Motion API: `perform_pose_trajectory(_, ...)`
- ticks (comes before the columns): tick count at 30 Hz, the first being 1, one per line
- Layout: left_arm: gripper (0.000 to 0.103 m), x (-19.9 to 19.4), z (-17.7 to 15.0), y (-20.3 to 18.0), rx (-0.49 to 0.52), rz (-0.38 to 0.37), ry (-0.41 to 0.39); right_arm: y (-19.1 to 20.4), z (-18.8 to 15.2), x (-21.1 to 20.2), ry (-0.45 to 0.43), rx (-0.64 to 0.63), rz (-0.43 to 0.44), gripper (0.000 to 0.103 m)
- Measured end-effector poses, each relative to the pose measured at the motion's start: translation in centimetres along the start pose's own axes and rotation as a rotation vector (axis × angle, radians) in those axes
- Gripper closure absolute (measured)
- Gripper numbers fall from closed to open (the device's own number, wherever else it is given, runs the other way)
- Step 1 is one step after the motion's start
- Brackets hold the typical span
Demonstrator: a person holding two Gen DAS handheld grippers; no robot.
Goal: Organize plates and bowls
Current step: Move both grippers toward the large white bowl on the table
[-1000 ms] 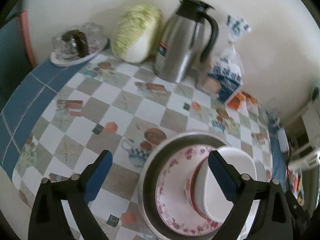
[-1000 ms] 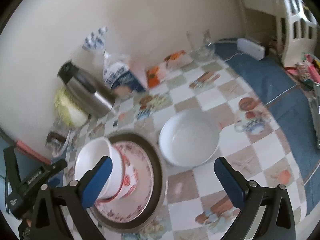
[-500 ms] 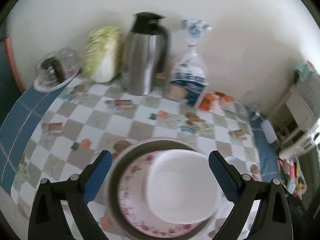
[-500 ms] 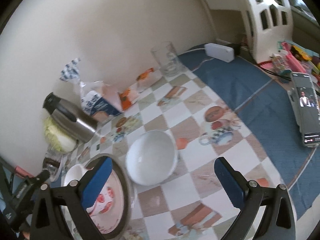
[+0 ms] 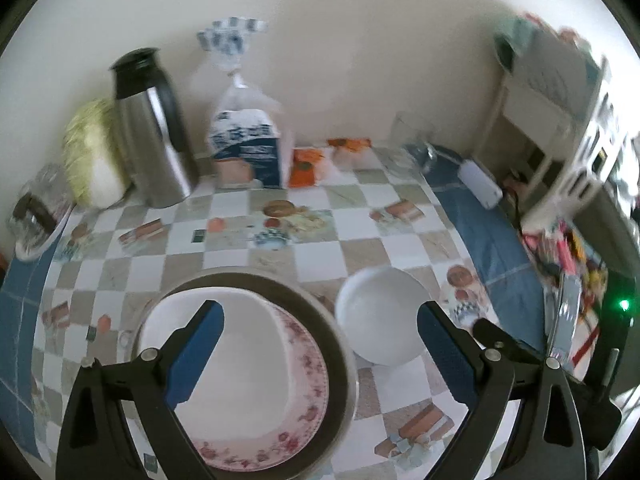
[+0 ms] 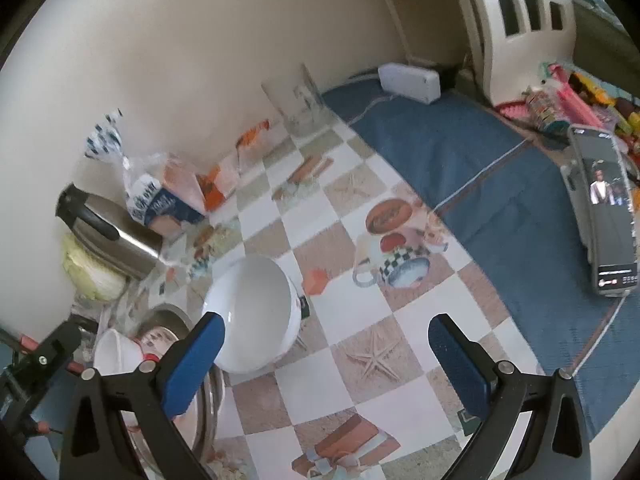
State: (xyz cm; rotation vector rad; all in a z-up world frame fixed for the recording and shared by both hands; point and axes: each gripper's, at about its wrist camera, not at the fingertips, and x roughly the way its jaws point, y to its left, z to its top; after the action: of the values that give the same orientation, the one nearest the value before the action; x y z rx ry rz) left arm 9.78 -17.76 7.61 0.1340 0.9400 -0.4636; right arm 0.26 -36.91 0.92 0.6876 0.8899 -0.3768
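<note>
A metal dish (image 5: 340, 356) holds a pink floral plate (image 5: 308, 392) with a white bowl (image 5: 240, 368) in it. A second white bowl (image 5: 380, 316) stands alone just right of the dish on the checked tablecloth. My left gripper (image 5: 320, 344) is open and empty above the stack. My right gripper (image 6: 326, 356) is open and empty, with the lone white bowl (image 6: 252, 312) by its left finger. The stack (image 6: 120, 352) shows at the lower left of the right wrist view.
Along the wall stand a cabbage (image 5: 92, 160), a steel thermos jug (image 5: 152, 132), a bread bag (image 5: 248, 148), orange packets (image 5: 308, 164) and a glass (image 6: 296, 104). A phone (image 6: 604, 208) lies on the blue cloth at right. A white box (image 6: 408, 80) sits near the corner.
Both grippers have swung to the right. The lone white bowl has come into the left wrist view. In the right wrist view the bowl now sits closer, beside the left finger.
</note>
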Motion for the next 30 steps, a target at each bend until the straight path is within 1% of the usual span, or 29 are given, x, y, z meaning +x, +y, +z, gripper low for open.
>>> perform_pose_trajectory(2,0.006,1.0,0.0,-1.3,0.044,0.019,0.018,0.0,-0.1,0.9,0.022,-0.002,0.007,0.000)
perform_pose_trajectory(7,0.006,3.3,-0.1,-3.8,0.126,0.033,0.051,0.2,-0.4,2.5,0.050,-0.029,-0.003,0.000)
perform_pose_trajectory(10,0.006,4.4,0.1,-4.7,0.151,0.049,0.055,0.4,-0.5,3.5,0.064,-0.045,-0.019,0.000)
perform_pose_trajectory(14,0.007,5.8,0.5,-5.4,0.168,0.050,0.056,0.4,-0.6,4.6,0.075,-0.036,-0.007,0.002)
perform_pose_trajectory(18,0.020,7.5,0.7,-5.6,0.160,0.051,0.078,0.8,-0.6,5.5,0.084,-0.044,-0.026,0.013)
perform_pose_trajectory(19,0.023,8.2,0.7,-5.6,0.151,0.045,0.090,0.8,-0.6,5.7,0.089,-0.043,-0.028,0.015)
perform_pose_trajectory(21,0.024,8.9,0.7,-5.5,0.143,0.044,0.100,1.1,-0.7,6.1,0.094,-0.053,-0.027,0.017)
perform_pose_trajectory(22,0.026,9.5,0.6,-5.6,0.142,0.043,0.108,1.3,-0.7,6.3,0.096,-0.059,-0.028,0.022)
perform_pose_trajectory(23,0.029,9.8,0.5,-5.6,0.141,0.042,0.112,1.5,-0.7,6.5,0.099,-0.062,-0.031,0.025)
perform_pose_trajectory(24,0.036,10.2,0.5,-5.6,0.139,0.040,0.118,1.7,-0.8,6.7,0.101,-0.062,-0.034,0.029)
perform_pose_trajectory(26,0.037,10.7,0.4,-5.5,0.128,0.030,0.130,1.9,-1.0,7.2,0.112,-0.061,-0.038,0.037)
perform_pose_trajectory(27,0.037,10.9,0.4,-5.4,0.122,0.025,0.134,2.0,-1.0,7.4,0.122,-0.062,-0.039,0.047)
perform_pose_trajectory(28,0.037,11.2,0.3,-5.3,0.114,0.016,0.141,2.1,-1.1,7.7,0.132,-0.063,-0.037,0.052)
perform_pose_trajectory(30,0.037,11.4,0.2,-5.2,0.107,0.004,0.149,2.3,-1.4,8.0,0.142,-0.059,-0.025,0.054)
